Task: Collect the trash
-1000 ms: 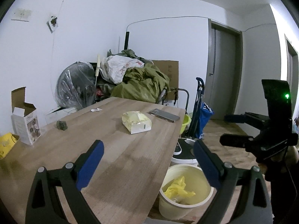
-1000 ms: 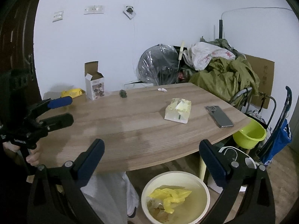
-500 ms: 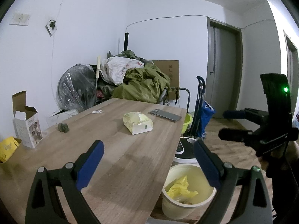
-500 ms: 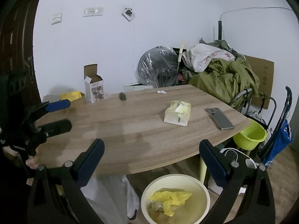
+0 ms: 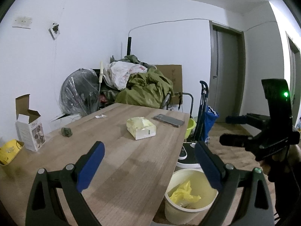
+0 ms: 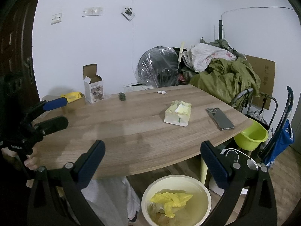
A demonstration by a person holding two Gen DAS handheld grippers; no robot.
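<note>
Holding both grippers wide apart and empty, you have the left gripper over the counter's near edge and the right gripper above the bin. Small trash scraps lie at the far edge.

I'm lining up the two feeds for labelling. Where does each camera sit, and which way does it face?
Left wrist: on the left gripper above the table, facing the door; right gripper's fingers visible.
Right wrist: on the right gripper off the table's edge, facing the wall; left gripper's fingers visible.
Shared: tissue pack, phone, bin.
</note>
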